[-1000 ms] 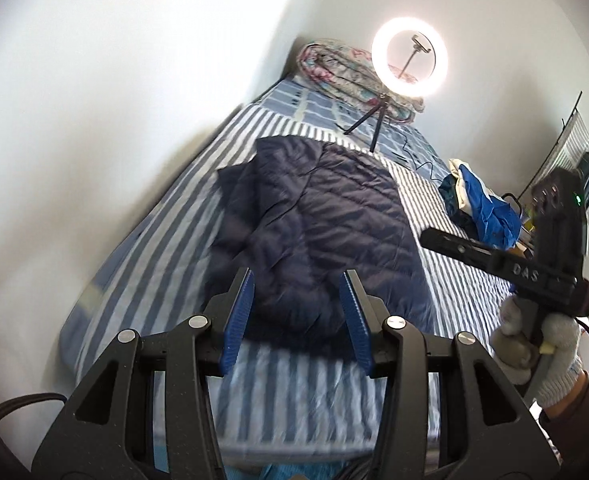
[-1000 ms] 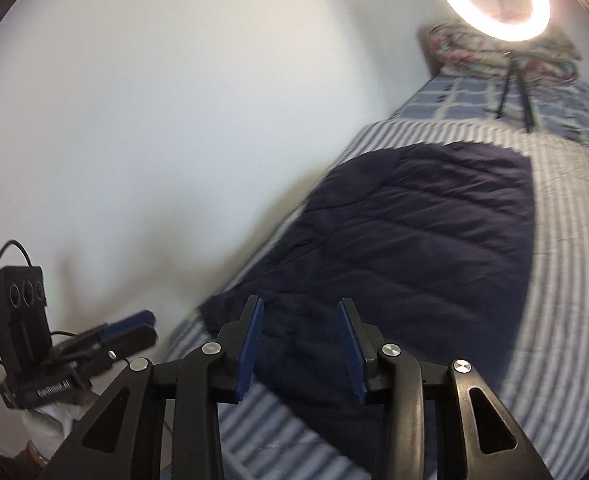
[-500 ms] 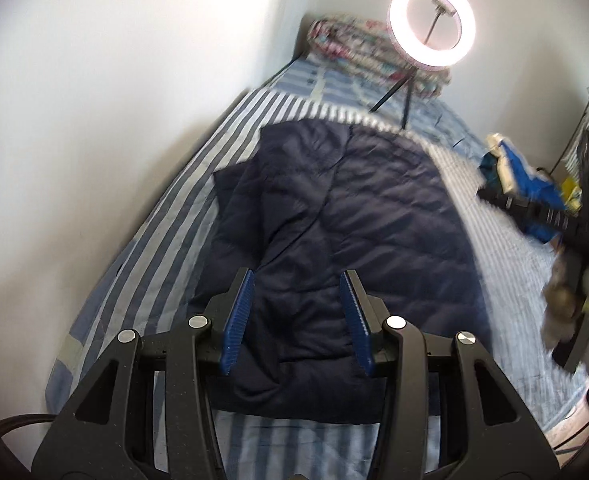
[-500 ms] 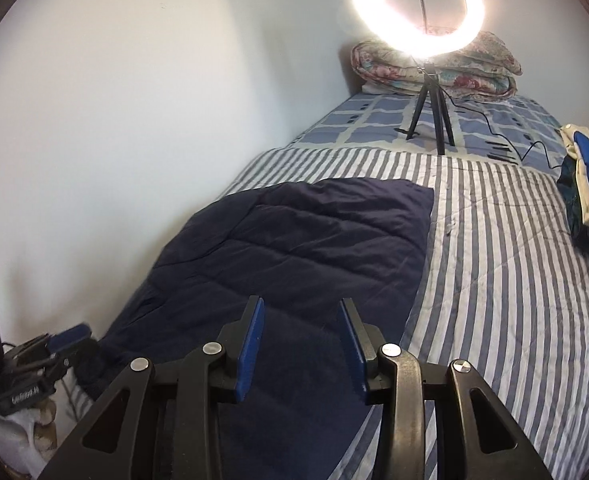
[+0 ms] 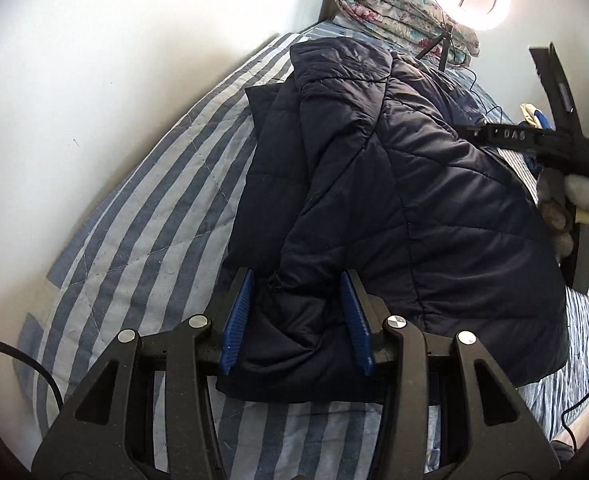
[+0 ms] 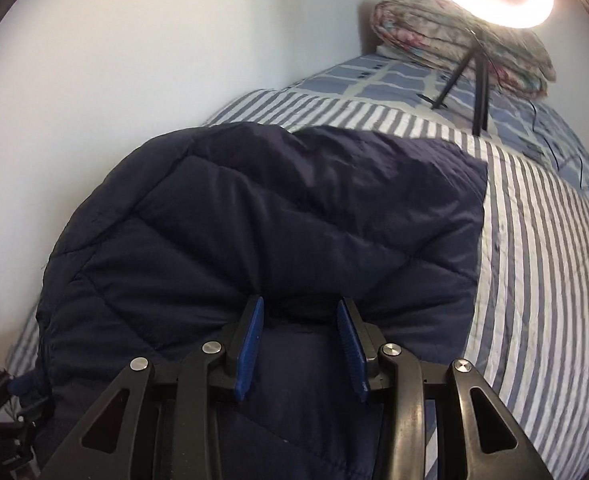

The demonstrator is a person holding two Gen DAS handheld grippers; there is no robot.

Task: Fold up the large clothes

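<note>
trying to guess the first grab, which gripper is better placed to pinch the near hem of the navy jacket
Left, though narrowly. The left gripper already straddles a raised fold at the near hem of the navy jacket. The right gripper sits over flatter quilting.

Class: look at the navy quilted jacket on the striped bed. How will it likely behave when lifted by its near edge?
The jacket will probably sag and drape: it already bunches in soft folds. Its puffy quilting suggests it is light for its bulk. Its sheen hints it may slip.

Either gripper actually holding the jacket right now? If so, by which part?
Cannot tell. The navy jacket lies between both pairs of fingers near its near hem: left gripper, right gripper. Neither view shows the pads pressing on it.
</note>
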